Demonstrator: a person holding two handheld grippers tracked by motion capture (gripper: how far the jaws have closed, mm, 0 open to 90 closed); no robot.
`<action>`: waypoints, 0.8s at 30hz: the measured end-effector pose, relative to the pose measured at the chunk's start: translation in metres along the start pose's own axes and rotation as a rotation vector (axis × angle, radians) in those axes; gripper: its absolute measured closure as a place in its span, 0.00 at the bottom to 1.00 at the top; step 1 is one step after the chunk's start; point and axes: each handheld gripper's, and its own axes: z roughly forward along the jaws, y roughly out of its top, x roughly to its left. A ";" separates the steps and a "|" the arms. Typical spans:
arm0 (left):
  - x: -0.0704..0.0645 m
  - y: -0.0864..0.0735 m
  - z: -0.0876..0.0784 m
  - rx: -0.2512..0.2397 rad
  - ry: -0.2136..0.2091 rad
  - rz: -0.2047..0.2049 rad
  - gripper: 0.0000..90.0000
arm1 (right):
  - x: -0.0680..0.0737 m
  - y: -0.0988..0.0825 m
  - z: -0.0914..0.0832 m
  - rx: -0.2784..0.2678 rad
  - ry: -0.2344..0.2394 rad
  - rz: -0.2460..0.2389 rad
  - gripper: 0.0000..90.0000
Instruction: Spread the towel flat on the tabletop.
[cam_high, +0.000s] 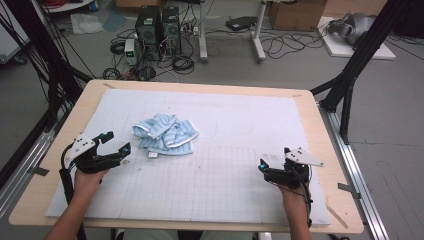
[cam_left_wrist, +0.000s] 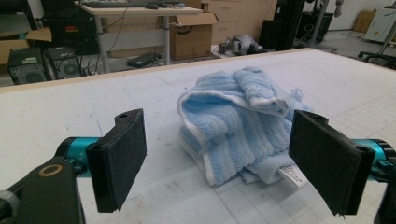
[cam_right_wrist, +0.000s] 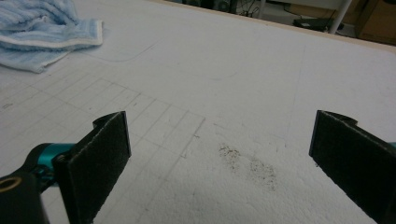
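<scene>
Blue striped terry towel, crumpled on the white foam-covered tabletop, lies just ahead of my spread, empty left claw, while my right claw, also released, sits well apart.

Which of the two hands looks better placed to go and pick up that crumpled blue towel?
The left. Its tongs stand open just beside the blue towel and point at it; in the left gripper view the towel sits between the jaws, farther ahead. The right tongs, also open, sit far across the white mat.
</scene>
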 end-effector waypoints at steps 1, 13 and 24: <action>0.000 0.000 0.000 0.003 0.001 0.001 0.22 | 0.000 0.000 0.000 0.001 -0.001 0.002 0.05; 0.003 0.000 0.003 0.025 0.021 -0.001 0.23 | -0.001 -0.002 0.001 0.002 0.019 0.010 0.05; -0.005 0.004 0.006 0.048 -0.043 0.005 0.21 | 0.002 0.001 -0.006 -0.020 0.070 0.028 0.05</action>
